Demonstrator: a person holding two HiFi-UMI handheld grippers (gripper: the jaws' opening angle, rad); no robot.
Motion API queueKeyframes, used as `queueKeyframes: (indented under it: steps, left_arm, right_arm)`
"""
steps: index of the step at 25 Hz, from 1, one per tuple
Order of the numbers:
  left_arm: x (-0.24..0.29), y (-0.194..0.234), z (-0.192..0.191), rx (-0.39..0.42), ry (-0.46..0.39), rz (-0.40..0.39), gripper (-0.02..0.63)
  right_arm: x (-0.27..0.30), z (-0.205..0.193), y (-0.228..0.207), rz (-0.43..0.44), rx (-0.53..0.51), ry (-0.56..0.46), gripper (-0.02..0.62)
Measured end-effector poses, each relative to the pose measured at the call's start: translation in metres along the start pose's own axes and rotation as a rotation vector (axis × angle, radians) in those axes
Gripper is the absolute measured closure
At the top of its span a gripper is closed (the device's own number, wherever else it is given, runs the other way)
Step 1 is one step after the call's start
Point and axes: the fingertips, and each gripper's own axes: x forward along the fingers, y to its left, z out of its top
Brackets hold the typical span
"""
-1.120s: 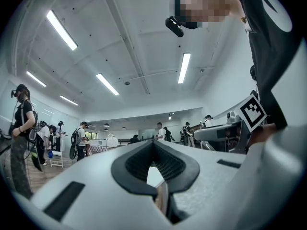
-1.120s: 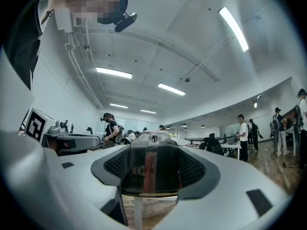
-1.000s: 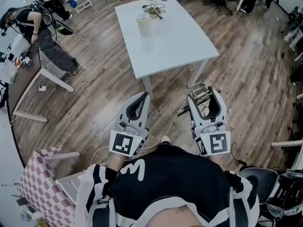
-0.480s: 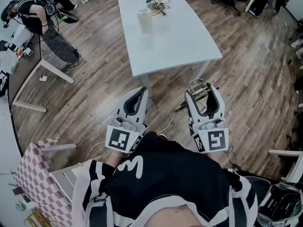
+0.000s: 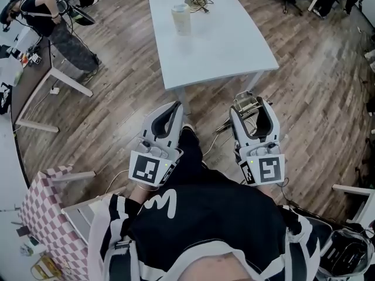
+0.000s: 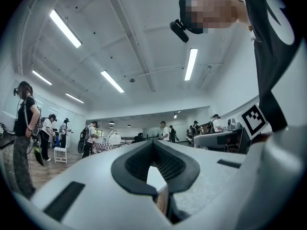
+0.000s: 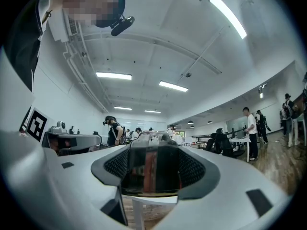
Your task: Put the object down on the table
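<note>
In the head view a white table (image 5: 225,45) stands ahead of me on a wooden floor. My right gripper (image 5: 252,111) is held at waist height, short of the table's near edge, and is shut on a clear object with metal fittings (image 5: 246,102). In the right gripper view that object (image 7: 152,169) fills the gap between the pads and looks dark and glossy with a rounded metal top. My left gripper (image 5: 175,109) is beside it, shut, with nothing in it. Its curved pads meet at the tips (image 6: 153,147).
A pale cup (image 5: 181,19) and a tangle of cables (image 5: 198,2) sit at the table's far end. A second desk (image 5: 41,86) with a person (image 5: 35,10) at it lies to the left. A checkered chair (image 5: 50,215) is behind me on the left. A cable (image 5: 214,142) runs over the floor.
I have stepped a little closer to the table, and one dark trouser leg now shows between the grippers. Both grippers keep their pose, the right one still holding the object.
</note>
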Motion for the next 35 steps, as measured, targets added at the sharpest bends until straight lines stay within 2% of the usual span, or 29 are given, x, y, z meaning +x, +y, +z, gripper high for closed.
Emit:
queueKeyframes:
  steps: [15, 21, 35]
  left_arm:
    - [0.04, 0.037, -0.014, -0.026, -0.021, 0.001, 0.601]
    - [0.066, 0.074, -0.02, 0.019, -0.024, 0.009, 0.601]
    - [0.153, 0.159, -0.025, 0.007, -0.034, -0.04, 0.601]
  right_arm:
    - [0.052, -0.01, -0.016, -0.002, -0.026, 0.01, 0.307]
    - [0.087, -0.011, -0.025, -0.018, -0.041, 0.005, 0.306]
    - [0.194, -0.017, -0.057, -0.077, -0.043, -0.003, 0.307]
